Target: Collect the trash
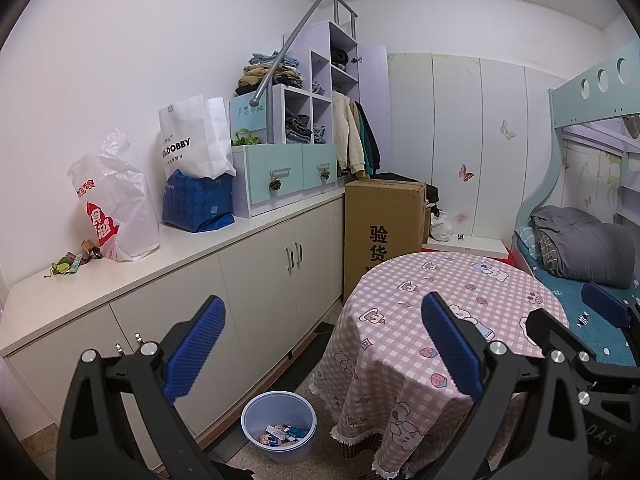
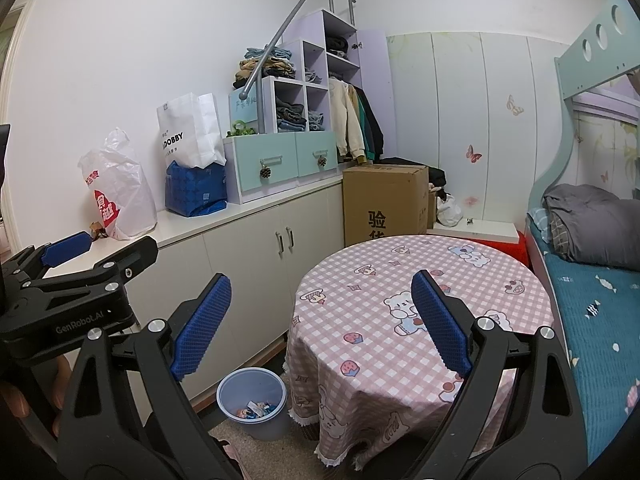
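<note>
A pale blue trash bin stands on the floor beside the round table, with several wrappers inside; it also shows in the right wrist view. The round table has a pink checked cloth with nothing on it, as the right wrist view also shows. My left gripper is open and empty, held high above the bin. My right gripper is open and empty above the table's left edge. Small scraps lie on the left counter.
A white counter with cabinets runs along the left wall, with a plastic bag, a blue bag and a white paper bag. A cardboard box stands behind the table. A bunk bed is at the right.
</note>
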Demonstrator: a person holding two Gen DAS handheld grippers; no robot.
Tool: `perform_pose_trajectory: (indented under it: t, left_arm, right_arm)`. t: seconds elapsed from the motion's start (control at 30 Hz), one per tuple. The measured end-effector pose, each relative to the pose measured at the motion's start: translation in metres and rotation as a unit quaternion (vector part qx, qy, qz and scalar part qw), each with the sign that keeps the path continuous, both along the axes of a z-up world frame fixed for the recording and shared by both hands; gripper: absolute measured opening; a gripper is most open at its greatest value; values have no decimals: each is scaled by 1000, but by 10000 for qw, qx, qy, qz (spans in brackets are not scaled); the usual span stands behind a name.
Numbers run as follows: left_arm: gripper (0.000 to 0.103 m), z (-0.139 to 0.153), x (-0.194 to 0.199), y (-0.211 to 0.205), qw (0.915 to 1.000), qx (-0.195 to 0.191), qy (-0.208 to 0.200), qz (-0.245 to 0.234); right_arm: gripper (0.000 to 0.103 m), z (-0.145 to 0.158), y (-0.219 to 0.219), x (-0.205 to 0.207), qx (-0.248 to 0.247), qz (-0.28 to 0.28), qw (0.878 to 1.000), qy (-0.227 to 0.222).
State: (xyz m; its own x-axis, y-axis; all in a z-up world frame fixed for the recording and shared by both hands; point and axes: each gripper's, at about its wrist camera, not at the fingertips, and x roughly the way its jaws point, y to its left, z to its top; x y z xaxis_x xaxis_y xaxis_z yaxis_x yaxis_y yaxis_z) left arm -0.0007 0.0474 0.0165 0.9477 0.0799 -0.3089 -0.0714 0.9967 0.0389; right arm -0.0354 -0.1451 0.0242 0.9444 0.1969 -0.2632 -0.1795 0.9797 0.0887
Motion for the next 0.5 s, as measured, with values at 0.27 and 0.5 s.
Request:
perform_pose_trajectory:
  t: [0.27,0.5]
  left_arm:
    - [97,0,0,0,10000,-3,7,5]
    - [97,-3,1,1,10000,13,29,23]
  right_arm:
    - [90,-1,0,0,3,2,10000,3]
    - [90,-3,0,1,17,13,10000,8]
